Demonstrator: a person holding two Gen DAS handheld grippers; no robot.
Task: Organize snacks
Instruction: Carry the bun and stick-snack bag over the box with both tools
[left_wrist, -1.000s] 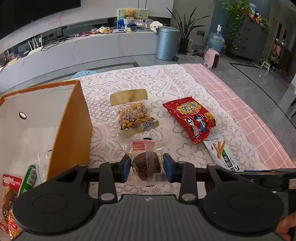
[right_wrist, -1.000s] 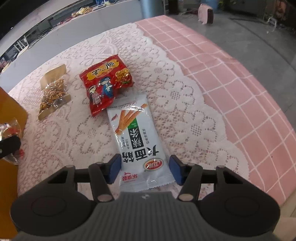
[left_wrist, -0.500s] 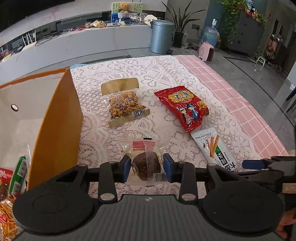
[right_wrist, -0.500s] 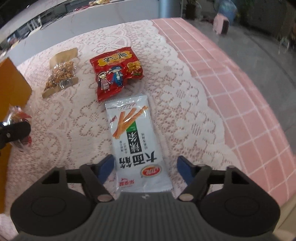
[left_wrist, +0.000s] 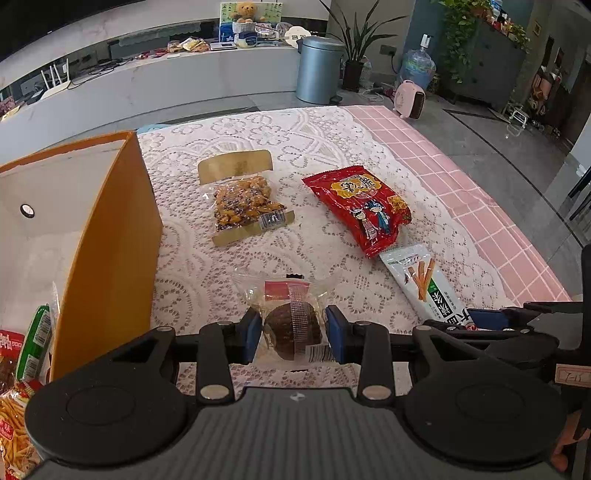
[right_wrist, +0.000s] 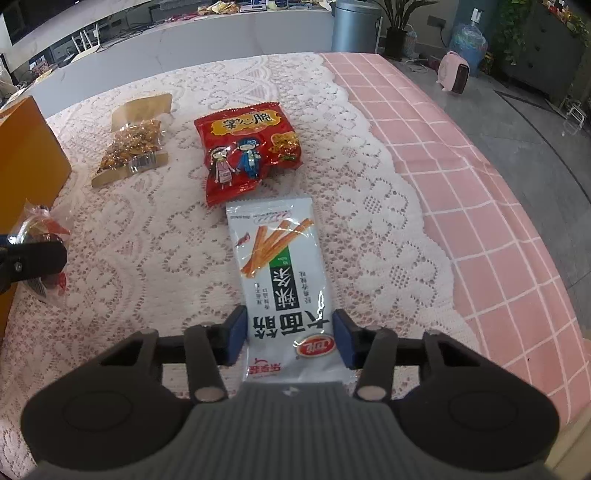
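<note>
Box (left_wrist: 107, 236) already holds a few packs; left gripper (left_wrist: 293, 334) clamps the cake (left_wrist: 291, 325), right gripper (right_wrist: 290, 336) closing around the white stick pack (right_wrist: 280, 266); two bags (left_wrist: 358, 206) left beside the box.

black tongs (left_wrist: 293, 334), blue pads (left_wrist: 252, 334), silver screws

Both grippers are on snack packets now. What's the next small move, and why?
Probably finish closing the right gripper on the white stick-snack packet before lifting: its jaws are closing with the packet's near end between them. The left gripper already pinches the wrapped brown cake, beside the orange box.
</note>
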